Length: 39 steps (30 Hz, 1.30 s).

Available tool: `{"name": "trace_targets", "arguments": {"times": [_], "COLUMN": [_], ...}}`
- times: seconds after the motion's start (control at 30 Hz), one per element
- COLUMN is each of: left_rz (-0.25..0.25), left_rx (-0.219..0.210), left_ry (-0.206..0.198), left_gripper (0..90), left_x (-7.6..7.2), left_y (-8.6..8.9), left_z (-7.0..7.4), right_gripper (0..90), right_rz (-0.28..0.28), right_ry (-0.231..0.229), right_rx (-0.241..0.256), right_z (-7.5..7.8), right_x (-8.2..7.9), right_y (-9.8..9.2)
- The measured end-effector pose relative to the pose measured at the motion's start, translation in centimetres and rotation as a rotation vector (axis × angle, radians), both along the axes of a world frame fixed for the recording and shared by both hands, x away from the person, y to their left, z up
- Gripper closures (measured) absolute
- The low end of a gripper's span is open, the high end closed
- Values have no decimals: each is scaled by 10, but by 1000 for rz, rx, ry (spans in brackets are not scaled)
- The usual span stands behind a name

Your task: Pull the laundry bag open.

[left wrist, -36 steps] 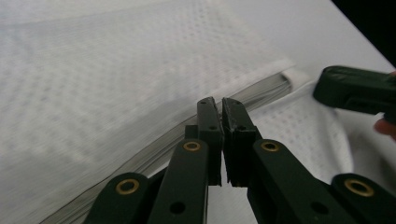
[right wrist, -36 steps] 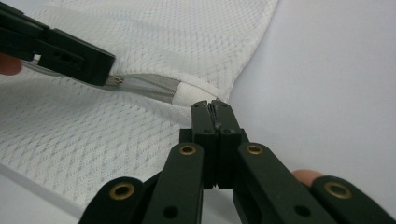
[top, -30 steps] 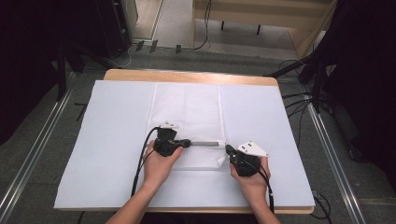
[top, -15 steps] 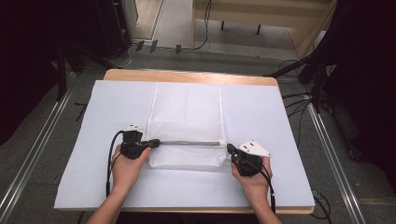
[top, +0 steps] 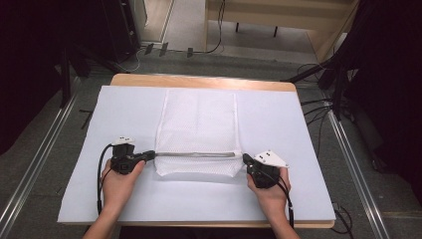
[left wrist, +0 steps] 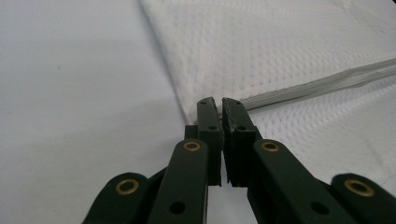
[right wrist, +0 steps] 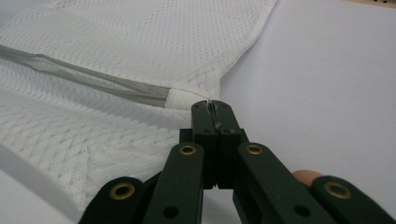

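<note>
Left gripper [left wrist: 219,105]: jaws drawn nearly together with only a thin slit between them, their tips at the left end of the zip [left wrist: 322,84], apparently nipping the slider or end tab; the held part itself is too small to make out. Right gripper [right wrist: 212,108]: jaws pressed fully together at the right end of the zip, at the white fabric end tab [right wrist: 180,99]; whether cloth is actually pinched there cannot be told.

The mesh bag [top: 199,132] lies flat on the white sheet [top: 298,124] covering the table [top: 199,80], roughly central. Taking the bag as landmark: the zip runs across it close to its near edge, the left gripper sits at its near left corner, the right gripper at its near right corner, a hand behind each.

Judgement on handling: the bag appears light, thin and limp, an open weave that will bunch and lift if pulled unsupported. The mesh offers poor purchase and could snag. The sound holds are the zip's slider and the reinforced end tab, with one end anchored while the other is drawn along
</note>
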<state>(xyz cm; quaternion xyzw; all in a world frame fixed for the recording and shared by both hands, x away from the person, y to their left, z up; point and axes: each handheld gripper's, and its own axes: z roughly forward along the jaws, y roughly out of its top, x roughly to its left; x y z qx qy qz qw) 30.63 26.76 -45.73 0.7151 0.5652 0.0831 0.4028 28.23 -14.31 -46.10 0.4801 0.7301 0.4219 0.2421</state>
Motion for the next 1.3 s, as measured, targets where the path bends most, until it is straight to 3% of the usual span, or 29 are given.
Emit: {"name": "trace_targets", "arguments": {"times": [0.27, 0.37, 0.4, 0.47, 0.5, 0.57, 0.6, 0.63, 0.67, 0.7, 0.73, 0.77, 0.83, 1.03, 1.13, 1.3], "left_rz": [15, 17, 28, 42, 53, 61, 71, 81, 81, 80, 80, 52, 45, 67, 71, 23], "left_rx": [-5, 38, 77, 98, 69, 52, 45, 35, 35, 15, 15, 9, -6, -11, 35, 98], "left_ry": [-13, -38, -62, -84, -98, -117, -135, -156, -156, -175, -175, -190, -196, -209, -215, -246], "left_gripper": [866, 821, 770, 516, 416, 304, 304, 197, 160, 130, 123, 92, 55, 55, 55, 5], "left_x": [-3, -7, -9, -11, -15, -17, -20, -25, -25, -30, -30, -35, -40, -49, -54, -61], "left_y": [6, 6, 5, 5, 10, 12, 14, 20, 20, 25, 25, 31, 37, 50, 56, 61], "left_z": [-2, -5, -6, -7, -5, -3, -1, 4, 4, 6, 6, 7, 6, 6, 4, 2], "right_gripper": [900, 900, 900, 900, 900, 900, 900, 878, 878, 758, 758, 605, 491, 394, 363, 302], "right_rz": [10, 9, 11, 8, 18, 27, 27, 18, 18, 7, 7, 17, 18, 7, -4, -31], "right_ry": [-9, -10, -17, -33, -30, -19, -19, -9, -9, -10, -10, -18, -30, -52, -54, -52], "right_rx": [-3, 4, 1, -16, -11, 6, 6, 20, 20, 38, 38, 63, 86, 105, 108, 107], "right_z": [2, 2, 2, 2, 3, 2, 2, 1, 1, 1, 1, 4, 7, 13, 14, 13], "right_x": [-2, -3, -3, -4, -4, -3, -3, -2, -2, -1, -1, -1, -2, -4, -5, -9], "right_y": [3, 3, 4, 4, 3, 1, 1, -1, -1, -3, -3, -6, -10, -26, -38, -60]}}
